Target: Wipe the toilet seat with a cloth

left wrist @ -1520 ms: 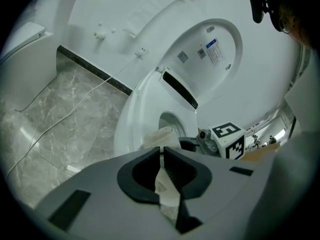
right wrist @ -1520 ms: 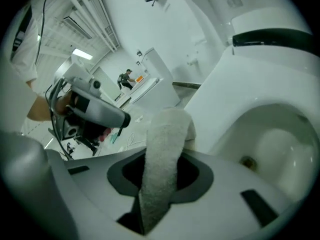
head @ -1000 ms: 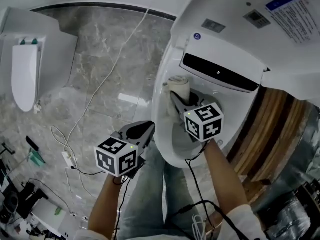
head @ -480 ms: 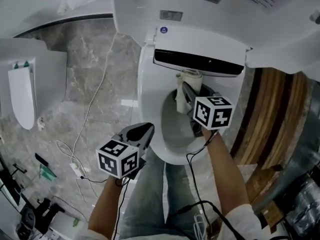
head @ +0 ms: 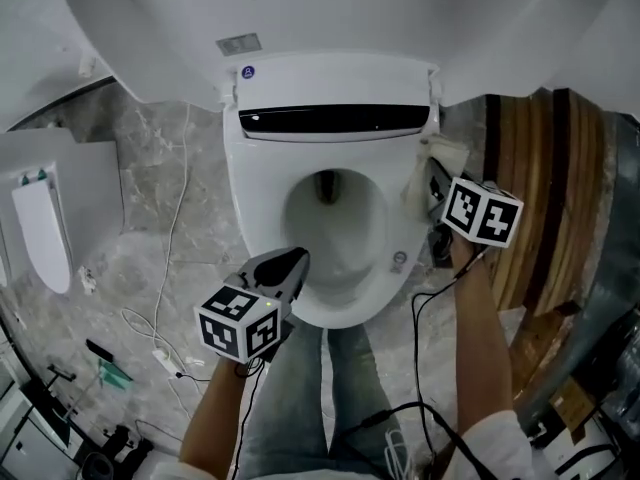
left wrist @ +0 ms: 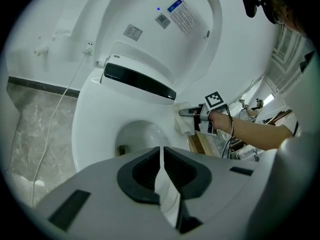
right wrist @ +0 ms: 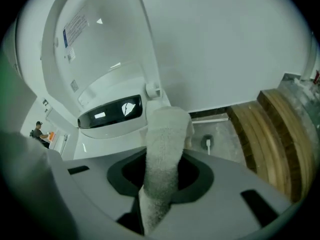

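Note:
The white toilet seat [head: 250, 218] lies down with the lid [head: 330, 18] raised behind it. My right gripper [head: 432, 173] is shut on a rolled pale cloth [head: 440, 156] that rests on the seat's right rear edge, beside the hinge unit. In the right gripper view the cloth [right wrist: 162, 149] sticks out past the jaws and hides the spot it touches. My left gripper [head: 295, 258] hovers over the seat's front left rim, jaws shut and empty. The left gripper view shows the seat [left wrist: 95, 114], the cloth [left wrist: 186, 124] and the right gripper [left wrist: 186, 112].
A second white fixture [head: 45, 228] stands at the left on the marble floor, with a thin cable [head: 170, 258] trailing across the tiles. Curved wooden panelling [head: 540, 188] is close to the toilet's right side. The person's legs in jeans [head: 310, 398] stand at the bowl's front.
My right gripper has swept the cloth from the seat's back left, along the rear under the hinge unit, to the right side. The left gripper has stayed by the front rim.

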